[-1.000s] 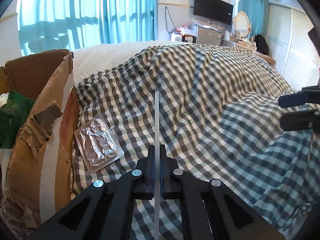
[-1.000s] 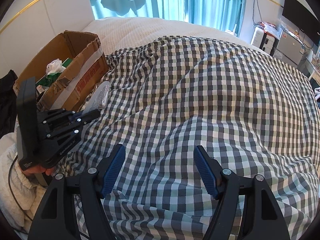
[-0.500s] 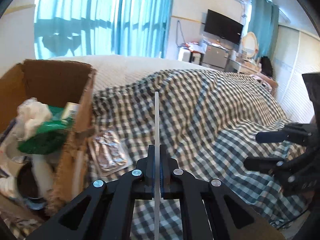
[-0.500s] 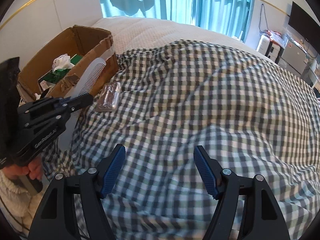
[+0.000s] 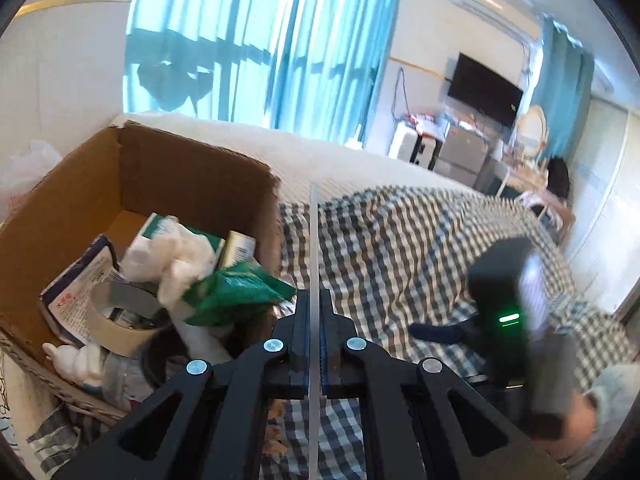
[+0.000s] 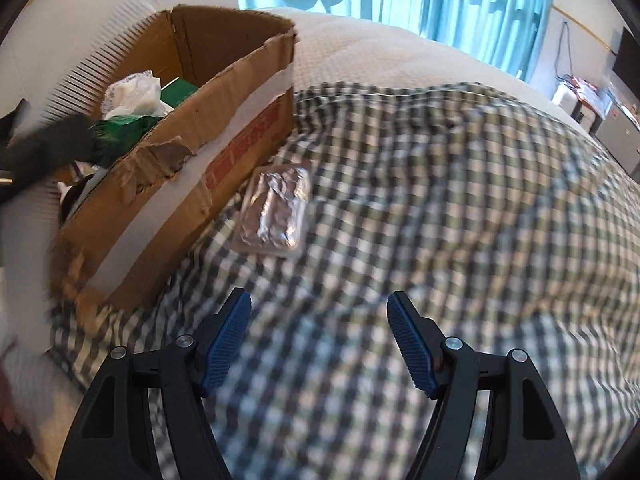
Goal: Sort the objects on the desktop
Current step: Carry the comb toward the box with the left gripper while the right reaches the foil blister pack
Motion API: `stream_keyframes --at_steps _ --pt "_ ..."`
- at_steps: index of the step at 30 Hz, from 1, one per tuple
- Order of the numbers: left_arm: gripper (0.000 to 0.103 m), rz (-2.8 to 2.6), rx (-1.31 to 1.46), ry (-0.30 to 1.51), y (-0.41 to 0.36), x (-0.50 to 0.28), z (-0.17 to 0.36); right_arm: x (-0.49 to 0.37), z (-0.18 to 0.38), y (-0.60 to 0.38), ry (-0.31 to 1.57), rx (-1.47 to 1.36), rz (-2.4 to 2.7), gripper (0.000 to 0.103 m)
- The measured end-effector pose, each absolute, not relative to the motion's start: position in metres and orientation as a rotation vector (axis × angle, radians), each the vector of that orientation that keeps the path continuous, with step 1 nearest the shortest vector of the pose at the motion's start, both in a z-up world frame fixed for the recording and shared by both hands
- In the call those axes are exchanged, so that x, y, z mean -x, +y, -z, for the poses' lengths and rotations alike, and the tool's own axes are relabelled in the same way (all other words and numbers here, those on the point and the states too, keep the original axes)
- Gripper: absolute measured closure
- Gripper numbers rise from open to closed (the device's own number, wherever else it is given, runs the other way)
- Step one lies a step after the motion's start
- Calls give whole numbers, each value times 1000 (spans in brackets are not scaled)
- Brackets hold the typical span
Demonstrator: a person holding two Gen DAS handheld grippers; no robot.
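Note:
My left gripper is shut on a white comb, seen edge-on, held above the near right corner of an open cardboard box. In the right wrist view the comb hangs over the box, with the left gripper blurred at the left edge. A silver foil blister pack lies on the checked cover beside the box. My right gripper is open and empty above the cover, right of the box. It also shows in the left wrist view.
The box holds a tape roll, white tissue, a green packet and other items. The checked cover spreads over a white bed. Curtains, a TV and furniture stand beyond.
My left gripper has risen and swung left with the comb, from above the checked cover to over the box. The right gripper moved closer to the box and blister pack.

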State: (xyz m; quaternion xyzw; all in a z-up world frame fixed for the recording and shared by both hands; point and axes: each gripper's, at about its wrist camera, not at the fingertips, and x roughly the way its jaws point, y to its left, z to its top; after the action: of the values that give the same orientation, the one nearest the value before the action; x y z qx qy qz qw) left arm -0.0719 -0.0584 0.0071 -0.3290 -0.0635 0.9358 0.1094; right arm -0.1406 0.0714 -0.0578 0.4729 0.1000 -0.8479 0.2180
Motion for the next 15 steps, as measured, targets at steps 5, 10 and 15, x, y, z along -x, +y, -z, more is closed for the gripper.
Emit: stream_keyframes --at_steps 5,10,15 --pt "100 -2789 927 -263 -78 73 -18 162 77 45 238 -1316 2321 32" --pt "100 -2833 939 -334 -96 80 -14 169 91 23 296 -1289 2322 32" --pt "100 -2838 947 -378 -108 84 -9 181 107 4 356 -1271 2351 32"
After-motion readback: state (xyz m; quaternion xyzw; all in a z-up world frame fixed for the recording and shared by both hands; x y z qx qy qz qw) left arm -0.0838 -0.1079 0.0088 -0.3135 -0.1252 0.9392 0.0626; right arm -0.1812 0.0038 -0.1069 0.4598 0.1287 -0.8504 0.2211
